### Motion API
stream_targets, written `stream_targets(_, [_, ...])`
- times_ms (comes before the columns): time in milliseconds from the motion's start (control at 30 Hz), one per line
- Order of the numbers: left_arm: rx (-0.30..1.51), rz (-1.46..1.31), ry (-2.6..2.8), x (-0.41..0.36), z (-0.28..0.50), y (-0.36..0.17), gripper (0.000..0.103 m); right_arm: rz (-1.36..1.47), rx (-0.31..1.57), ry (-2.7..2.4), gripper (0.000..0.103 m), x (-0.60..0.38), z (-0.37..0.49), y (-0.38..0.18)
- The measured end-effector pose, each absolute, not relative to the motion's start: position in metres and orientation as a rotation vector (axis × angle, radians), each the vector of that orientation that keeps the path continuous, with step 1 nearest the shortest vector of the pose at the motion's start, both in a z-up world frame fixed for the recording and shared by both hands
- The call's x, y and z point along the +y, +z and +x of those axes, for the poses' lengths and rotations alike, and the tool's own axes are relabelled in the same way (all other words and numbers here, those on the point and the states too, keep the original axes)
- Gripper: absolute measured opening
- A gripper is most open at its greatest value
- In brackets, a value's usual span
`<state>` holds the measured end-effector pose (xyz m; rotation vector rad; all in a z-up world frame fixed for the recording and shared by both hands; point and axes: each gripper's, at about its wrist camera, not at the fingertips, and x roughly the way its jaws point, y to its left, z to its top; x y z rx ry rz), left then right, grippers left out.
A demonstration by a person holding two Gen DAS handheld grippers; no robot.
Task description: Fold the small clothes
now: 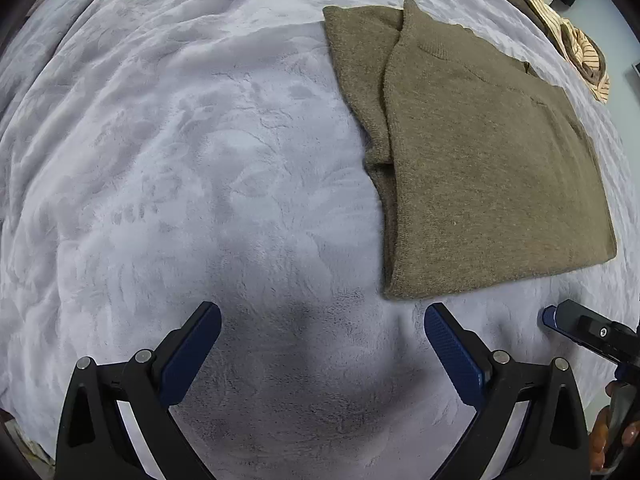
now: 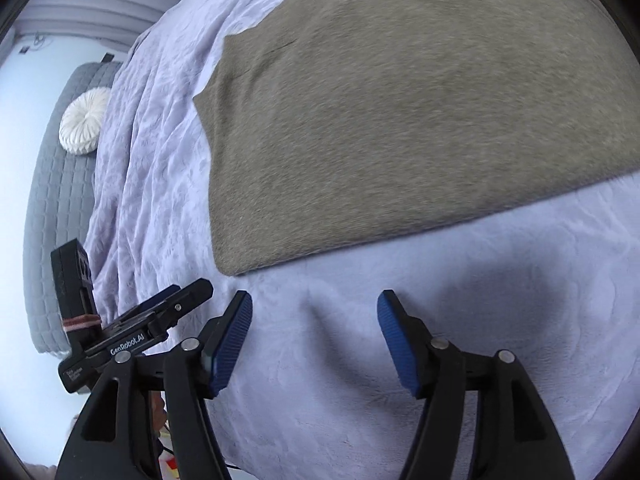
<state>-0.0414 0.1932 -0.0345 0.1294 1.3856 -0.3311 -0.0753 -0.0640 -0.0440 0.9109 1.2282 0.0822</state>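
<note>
Left hand-held gripper (image 1: 322, 322) spread wide, blue-padded fingers (image 1: 198, 354) far apart, nothing between them, aimed forward and down. Right hand-held gripper (image 2: 315, 312) likewise parted, blue pads (image 2: 396, 350) well separated and gripping nothing, tilted downward. Seen from the right wrist, left hand-held gripper just to the left and close alongside, its black body angled up. Seen from the left wrist, tip of the right hand-held gripper at the far right edge, with bare fingers (image 1: 600, 436) wrapped around its handle below.
</note>
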Motion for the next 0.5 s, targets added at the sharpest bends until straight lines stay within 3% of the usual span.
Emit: stream_targets(500, [1.430,0.100,-0.278,0.151,-0.018,-0.055,0.102,1.126,1.172,0.107,0.074,-0.079,-0.073,-0.066])
